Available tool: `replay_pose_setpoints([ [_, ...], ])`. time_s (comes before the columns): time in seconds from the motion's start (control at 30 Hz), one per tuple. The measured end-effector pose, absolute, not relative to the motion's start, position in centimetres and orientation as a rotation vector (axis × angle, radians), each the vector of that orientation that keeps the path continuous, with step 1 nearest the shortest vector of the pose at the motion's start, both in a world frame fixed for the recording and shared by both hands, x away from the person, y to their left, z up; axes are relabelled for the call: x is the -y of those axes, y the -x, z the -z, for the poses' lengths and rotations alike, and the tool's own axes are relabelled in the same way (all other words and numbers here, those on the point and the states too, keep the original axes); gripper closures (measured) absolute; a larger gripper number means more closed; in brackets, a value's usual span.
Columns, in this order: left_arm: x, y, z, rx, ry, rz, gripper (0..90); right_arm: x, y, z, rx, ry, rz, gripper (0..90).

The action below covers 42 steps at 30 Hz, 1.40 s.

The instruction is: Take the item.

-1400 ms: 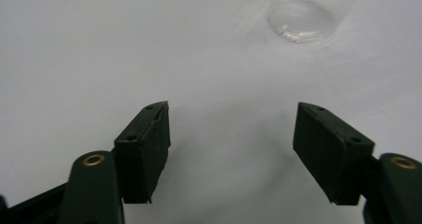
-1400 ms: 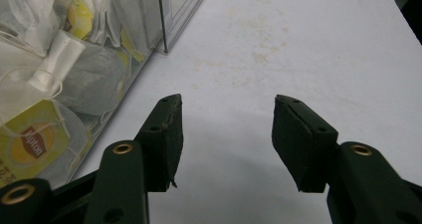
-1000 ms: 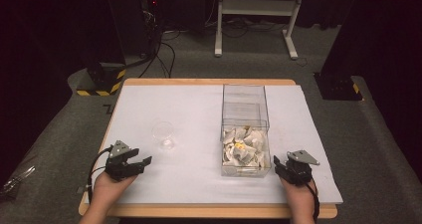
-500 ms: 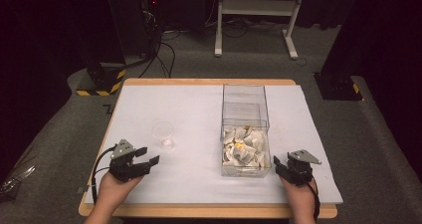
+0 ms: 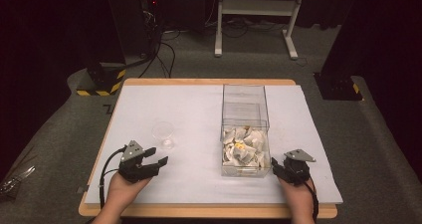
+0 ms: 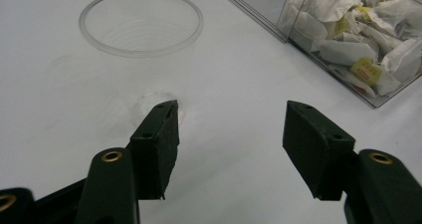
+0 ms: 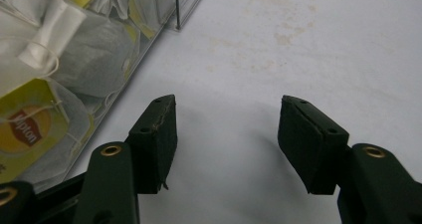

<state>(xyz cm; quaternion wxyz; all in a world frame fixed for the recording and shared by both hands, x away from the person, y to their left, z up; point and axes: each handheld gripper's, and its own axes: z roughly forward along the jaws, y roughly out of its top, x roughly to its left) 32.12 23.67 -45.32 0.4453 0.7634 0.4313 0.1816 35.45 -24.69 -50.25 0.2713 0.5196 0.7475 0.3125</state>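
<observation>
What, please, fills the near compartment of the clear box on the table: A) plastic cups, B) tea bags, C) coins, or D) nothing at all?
B: the near half of the clear box holds a heap of tea bags, some with yellow tags, as the right gripper view also shows.

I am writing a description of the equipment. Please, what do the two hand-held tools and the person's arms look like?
Both tools are black. The left tool and the right tool each carry a grey three-cornered plate on top and trail a black cable along the forearm. Each has two flat, blocky black fingers with small screw holes, joined to arms with brass-coloured rivets. The forearms are bare, with no sleeves in view.
</observation>
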Motion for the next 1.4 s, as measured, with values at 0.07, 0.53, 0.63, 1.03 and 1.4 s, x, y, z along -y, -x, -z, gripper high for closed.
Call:
replay_pose_setpoints([
  [0.07,-23.5,-32.3,45.4,-1.069,-1.891,-0.442,40.7,24.6,-35.4,50.3,-2.014,-1.401,-0.835,41.2],
  [0.53,-20.0,-32.1,44.2,-0.963,-1.935,-0.425,41.2,25.0,-35.7,50.3,-2.013,-1.437,-0.846,39.4],
  [0.63,-19.7,-32.1,44.0,-0.949,-1.942,-0.430,41.3,25.0,-35.8,50.3,-2.012,-1.455,-0.851,38.7],
  [1.03,-16.8,-33.3,42.9,-0.882,-1.948,-0.392,41.5,25.0,-35.7,50.3,-2.006,-1.465,-0.848,38.5],
  [1.4,-12.7,-34.2,41.8,-0.814,-1.956,-0.351,43.0,24.9,-35.7,50.3,-2.005,-1.453,-0.842,38.6],
])
